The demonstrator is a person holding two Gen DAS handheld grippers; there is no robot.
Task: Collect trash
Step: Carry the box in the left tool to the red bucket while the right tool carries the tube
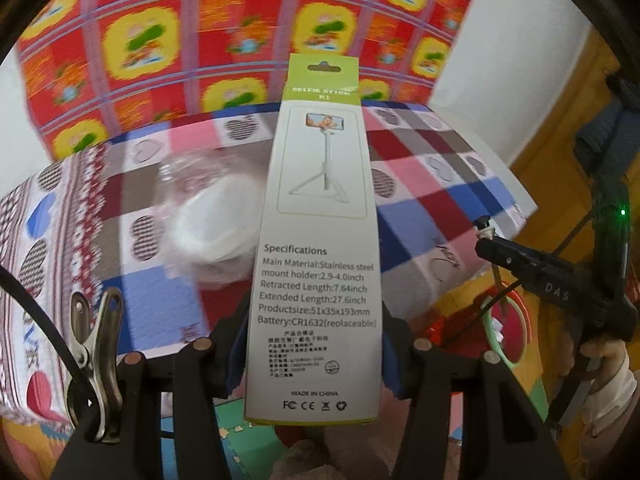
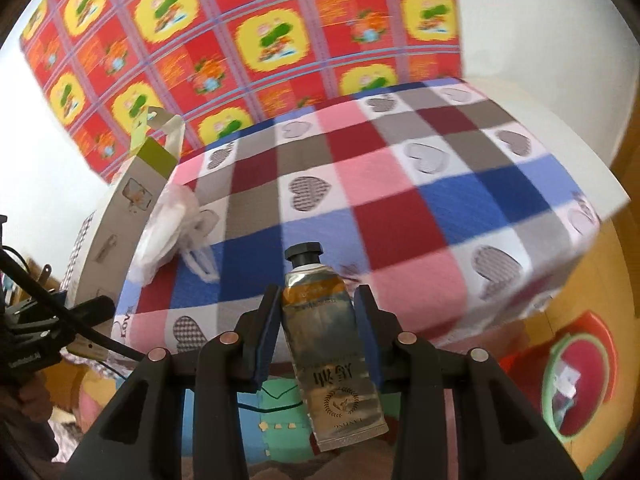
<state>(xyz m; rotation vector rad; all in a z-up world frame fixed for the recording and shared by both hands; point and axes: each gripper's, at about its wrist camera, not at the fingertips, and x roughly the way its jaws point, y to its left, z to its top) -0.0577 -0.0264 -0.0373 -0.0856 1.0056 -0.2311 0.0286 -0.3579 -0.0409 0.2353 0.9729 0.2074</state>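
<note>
Checked cloth with heart patches covers the worktop (image 2: 400, 208) below both tongs. Left tongs (image 1: 314, 344) are clamped on a tall selfie stick box (image 1: 320, 216), held upright above the cloth. Right tongs (image 2: 318, 332) are clamped on a silver tube (image 2: 332, 344), black cap pointing away. Farther out, a crumpled clear plastic wrapper (image 1: 212, 216) lies on the cloth, and a red bin (image 2: 576, 384) with a green rim sits on the floor at the right.

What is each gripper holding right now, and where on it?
Left gripper: selfie stick box, near its bottom end. Right gripper: metal tube, around its upper body below the cap.
</note>
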